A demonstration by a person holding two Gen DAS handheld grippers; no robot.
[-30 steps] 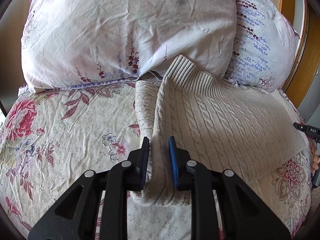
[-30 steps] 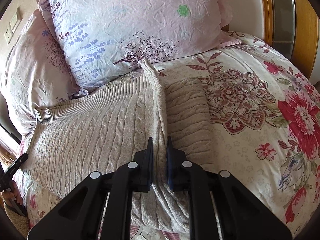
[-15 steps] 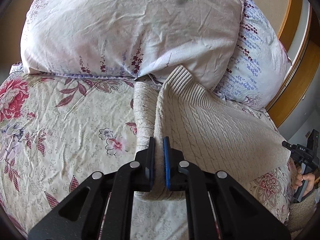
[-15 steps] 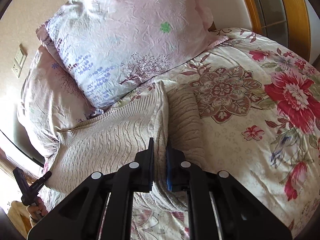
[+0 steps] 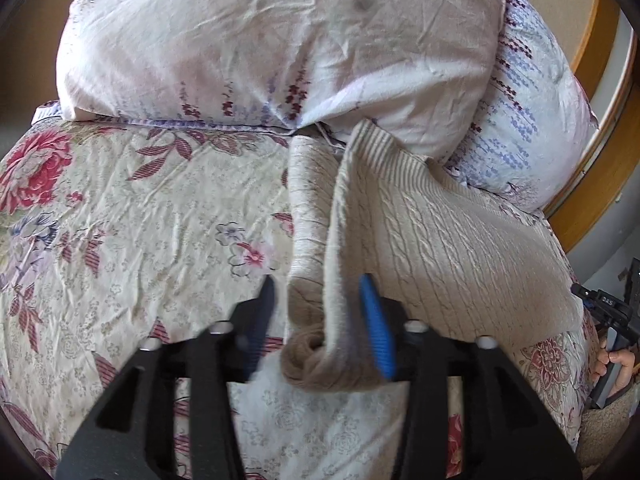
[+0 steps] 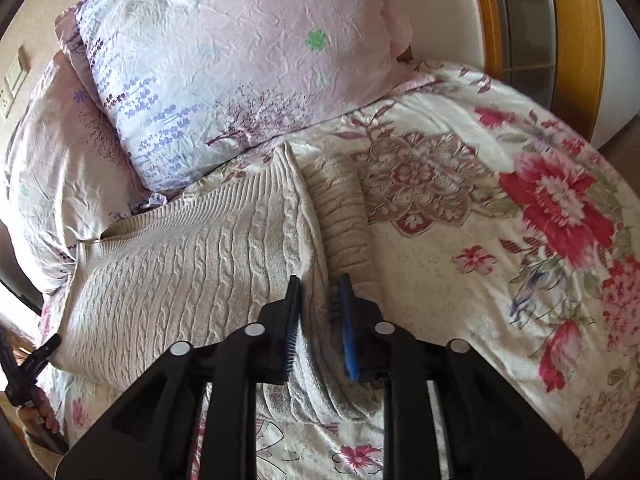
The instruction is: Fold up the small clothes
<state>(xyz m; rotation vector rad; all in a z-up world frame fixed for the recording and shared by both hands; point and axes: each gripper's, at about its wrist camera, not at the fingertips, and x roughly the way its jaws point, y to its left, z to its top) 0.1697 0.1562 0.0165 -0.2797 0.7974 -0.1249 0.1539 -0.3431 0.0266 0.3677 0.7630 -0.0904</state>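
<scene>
The sweater point(image 5: 452, 248) is lying on the bedspread point(image 5: 140, 240), its far edge reaching up against the pillows point(image 5: 280, 40) that are sitting at the head of the bed, one overlapping the other. In the left wrist view a sleeve point(image 5: 308, 220) is lying just left of the sweater's raised fold, and the left gripper point(image 5: 320, 308) is straddling that fold at its near end. In the right wrist view the sleeve point(image 6: 344, 216) is lying to the right of the fold, with the right gripper point(image 6: 320, 304) straddling it near the camera
</scene>
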